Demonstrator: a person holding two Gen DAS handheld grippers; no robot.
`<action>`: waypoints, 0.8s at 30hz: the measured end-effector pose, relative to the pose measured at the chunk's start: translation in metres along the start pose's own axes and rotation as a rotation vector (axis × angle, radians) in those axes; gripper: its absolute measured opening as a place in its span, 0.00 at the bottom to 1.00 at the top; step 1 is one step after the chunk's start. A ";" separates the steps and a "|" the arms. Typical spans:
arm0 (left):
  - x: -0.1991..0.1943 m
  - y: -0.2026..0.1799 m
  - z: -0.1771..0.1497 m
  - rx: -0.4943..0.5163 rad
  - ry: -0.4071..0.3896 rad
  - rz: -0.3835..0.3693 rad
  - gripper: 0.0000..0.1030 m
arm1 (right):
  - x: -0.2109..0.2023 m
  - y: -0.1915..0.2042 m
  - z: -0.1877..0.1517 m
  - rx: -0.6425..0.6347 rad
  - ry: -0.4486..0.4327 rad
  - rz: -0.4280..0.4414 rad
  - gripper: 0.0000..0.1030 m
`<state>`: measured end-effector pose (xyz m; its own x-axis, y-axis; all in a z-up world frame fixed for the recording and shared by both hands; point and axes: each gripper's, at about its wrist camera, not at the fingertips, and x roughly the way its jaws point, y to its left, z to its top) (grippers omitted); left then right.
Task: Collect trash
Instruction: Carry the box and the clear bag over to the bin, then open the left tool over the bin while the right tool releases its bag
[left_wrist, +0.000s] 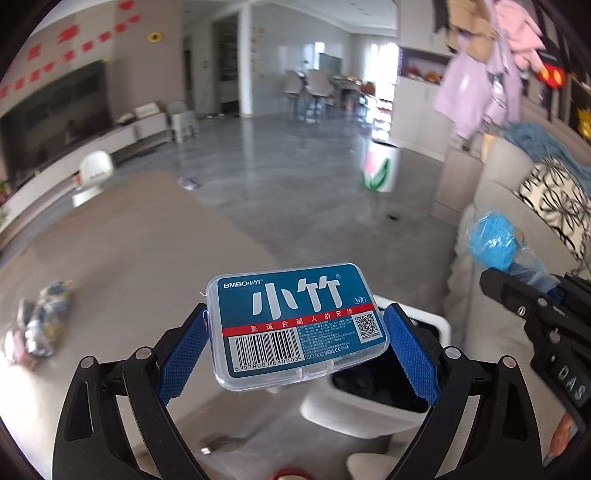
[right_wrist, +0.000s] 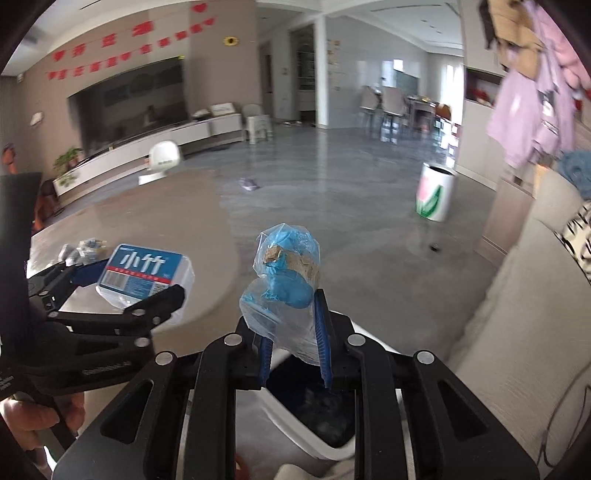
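Observation:
My left gripper (left_wrist: 297, 343) is shut on a clear plastic box with a blue label (left_wrist: 299, 325) and holds it in the air over the near edge of a white bin (left_wrist: 373, 417); the box also shows in the right wrist view (right_wrist: 142, 275). My right gripper (right_wrist: 295, 339) is shut on a clear bag of blue stuff bound with tape (right_wrist: 286, 275) and holds it above the white bin (right_wrist: 306, 428), whose dark opening lies just below. That bag also shows at the right of the left wrist view (left_wrist: 493, 240).
A brown table (left_wrist: 122, 266) lies to the left with a heap of wrappers (left_wrist: 38, 321) on it. A white bucket with a green and pink print (right_wrist: 436, 195) stands on the grey floor. A beige sofa (right_wrist: 524, 314) runs along the right. A small scrap (right_wrist: 249, 183) lies on the floor.

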<state>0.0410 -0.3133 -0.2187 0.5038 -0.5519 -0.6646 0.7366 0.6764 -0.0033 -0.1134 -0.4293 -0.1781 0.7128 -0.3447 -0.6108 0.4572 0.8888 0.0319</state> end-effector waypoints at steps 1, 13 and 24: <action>0.003 -0.010 0.001 0.014 0.003 -0.008 0.89 | 0.001 -0.008 -0.003 0.007 0.001 -0.012 0.21; 0.051 -0.071 -0.001 0.145 0.071 -0.080 0.89 | 0.016 -0.056 -0.030 0.058 0.026 -0.062 0.21; 0.095 -0.092 -0.011 0.217 0.219 -0.064 0.95 | 0.023 -0.078 -0.041 0.096 0.045 -0.105 0.21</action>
<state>0.0166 -0.4227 -0.2896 0.3618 -0.4555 -0.8134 0.8546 0.5107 0.0941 -0.1545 -0.4939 -0.2264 0.6349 -0.4187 -0.6493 0.5781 0.8150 0.0397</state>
